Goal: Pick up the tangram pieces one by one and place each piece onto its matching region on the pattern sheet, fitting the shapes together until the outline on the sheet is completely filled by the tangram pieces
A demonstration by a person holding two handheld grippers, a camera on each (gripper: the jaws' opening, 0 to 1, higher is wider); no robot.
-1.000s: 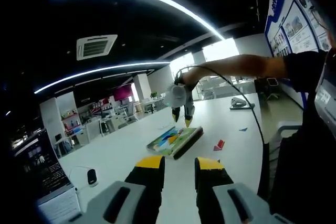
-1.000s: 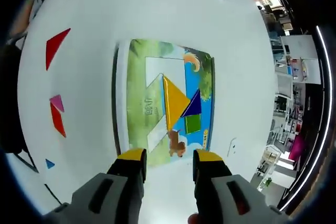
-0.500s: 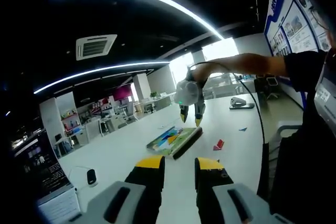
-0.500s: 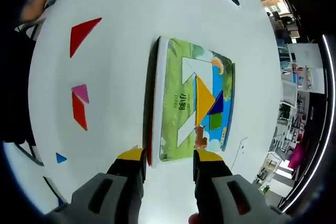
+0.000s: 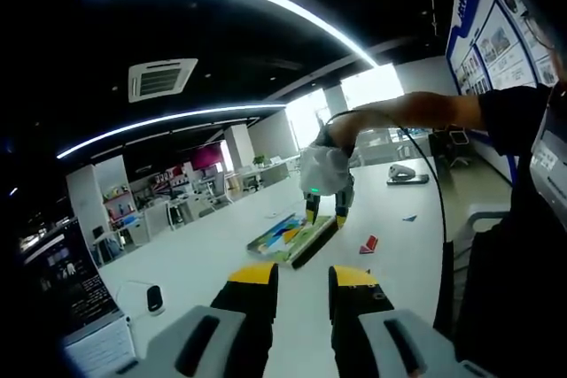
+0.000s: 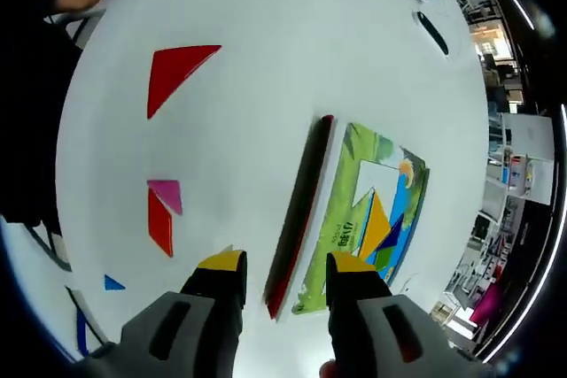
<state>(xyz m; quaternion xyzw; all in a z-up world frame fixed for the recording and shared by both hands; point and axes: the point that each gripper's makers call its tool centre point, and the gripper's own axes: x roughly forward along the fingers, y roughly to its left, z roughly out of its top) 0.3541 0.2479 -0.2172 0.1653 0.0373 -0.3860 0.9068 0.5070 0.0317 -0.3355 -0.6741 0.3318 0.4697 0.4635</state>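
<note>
Pieces: the red triangle [image 6: 175,73] looked thin, stiff and light; take it by opposite edges.
Grippers: right gripper [image 6: 277,266] and left gripper [image 5: 300,279] were spread, holding nothing.

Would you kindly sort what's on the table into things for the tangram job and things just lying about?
For the job: pattern sheet; yellow piece already on it; loose large red triangle; pink piece; small red piece; small blue triangle.

Lying about: black oblong object; black mouse.
</note>
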